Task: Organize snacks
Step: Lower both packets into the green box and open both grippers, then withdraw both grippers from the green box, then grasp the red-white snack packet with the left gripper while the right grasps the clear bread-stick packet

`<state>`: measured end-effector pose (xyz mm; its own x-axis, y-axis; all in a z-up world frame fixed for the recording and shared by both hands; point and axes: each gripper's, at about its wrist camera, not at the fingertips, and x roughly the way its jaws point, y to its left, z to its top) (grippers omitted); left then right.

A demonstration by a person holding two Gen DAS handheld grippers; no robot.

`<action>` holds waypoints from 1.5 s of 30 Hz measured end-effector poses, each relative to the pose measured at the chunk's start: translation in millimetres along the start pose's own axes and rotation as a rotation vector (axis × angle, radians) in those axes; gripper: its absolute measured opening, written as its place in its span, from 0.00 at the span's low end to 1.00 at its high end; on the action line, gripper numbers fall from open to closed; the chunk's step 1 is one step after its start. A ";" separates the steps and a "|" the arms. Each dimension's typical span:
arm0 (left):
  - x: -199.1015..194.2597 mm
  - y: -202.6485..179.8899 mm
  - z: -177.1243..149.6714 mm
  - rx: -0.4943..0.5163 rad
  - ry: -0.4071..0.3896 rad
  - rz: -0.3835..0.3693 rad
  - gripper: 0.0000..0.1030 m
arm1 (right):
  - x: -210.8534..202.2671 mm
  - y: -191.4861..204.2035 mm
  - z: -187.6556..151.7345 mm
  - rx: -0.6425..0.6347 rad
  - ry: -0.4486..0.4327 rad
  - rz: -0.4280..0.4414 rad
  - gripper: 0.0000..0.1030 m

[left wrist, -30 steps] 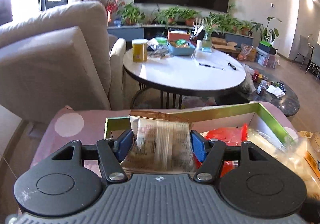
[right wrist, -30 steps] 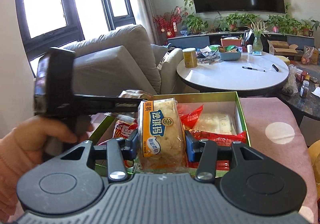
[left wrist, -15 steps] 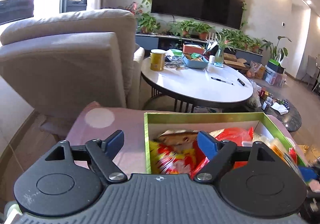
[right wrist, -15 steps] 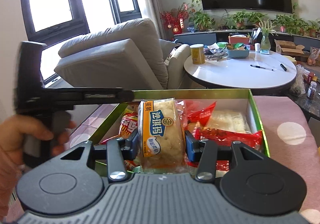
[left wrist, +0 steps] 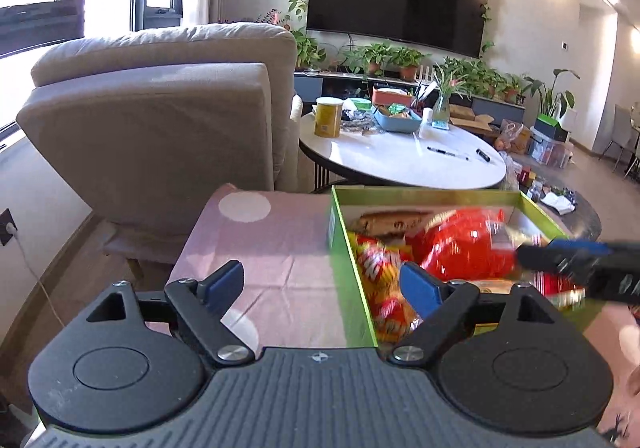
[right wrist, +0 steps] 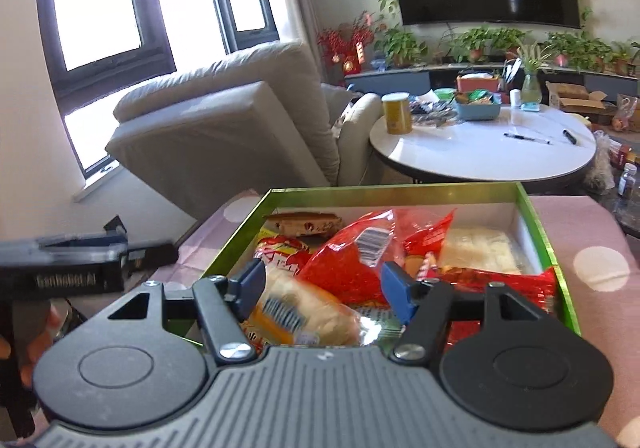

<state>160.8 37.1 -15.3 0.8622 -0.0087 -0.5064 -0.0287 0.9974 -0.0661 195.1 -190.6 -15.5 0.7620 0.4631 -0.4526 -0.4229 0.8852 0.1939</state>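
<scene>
Released between the just-opening right gripper fingers into the green box, bread packet at risk of snagging; left gripper just opening, empty.

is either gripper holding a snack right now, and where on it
Nothing is held. The left gripper is open and empty; the right gripper has just opened, and the yellow cake packet lies loose between its jaws.

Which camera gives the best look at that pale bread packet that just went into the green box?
The right wrist view. The bread packet lies tilted and blurred between the right gripper, whose jaws have just been opening off it, in the green box. The left wrist view shows only a sliver of it behind the left gripper.
</scene>
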 end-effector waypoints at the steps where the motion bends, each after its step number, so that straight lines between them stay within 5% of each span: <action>1: -3.7 1.5 -3.4 0.003 0.001 0.000 0.81 | -4.0 -0.4 -0.6 -0.005 -0.006 -0.004 0.64; 9: -37.3 20.1 -36.4 -0.010 0.053 0.053 0.83 | -29.6 8.8 -17.9 -0.034 0.006 -0.007 0.64; 22: -54.1 15.9 -94.2 0.069 0.161 0.027 0.81 | -43.5 34.1 -42.9 -0.046 0.087 0.019 0.65; 27: -50.2 18.2 -101.9 0.071 0.165 0.033 0.64 | -47.9 42.3 -51.0 -0.050 0.122 0.014 0.65; 34: -48.7 22.6 -111.8 0.037 0.177 0.011 0.60 | -35.8 56.2 -74.2 -0.065 0.222 -0.017 0.65; 39: -47.6 27.4 -114.2 -0.005 0.170 -0.033 0.40 | -26.4 63.8 -79.2 -0.051 0.264 -0.025 0.65; 45: -47.4 28.7 -115.7 -0.005 0.149 -0.042 0.41 | -18.8 70.8 -82.0 -0.054 0.292 -0.042 0.65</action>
<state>60.6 57.9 -92.6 0.7783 -0.0610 -0.6250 0.0029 0.9956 -0.0936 110.6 -140.2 -64.7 0.6092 0.3873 -0.6920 -0.4259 0.8959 0.1265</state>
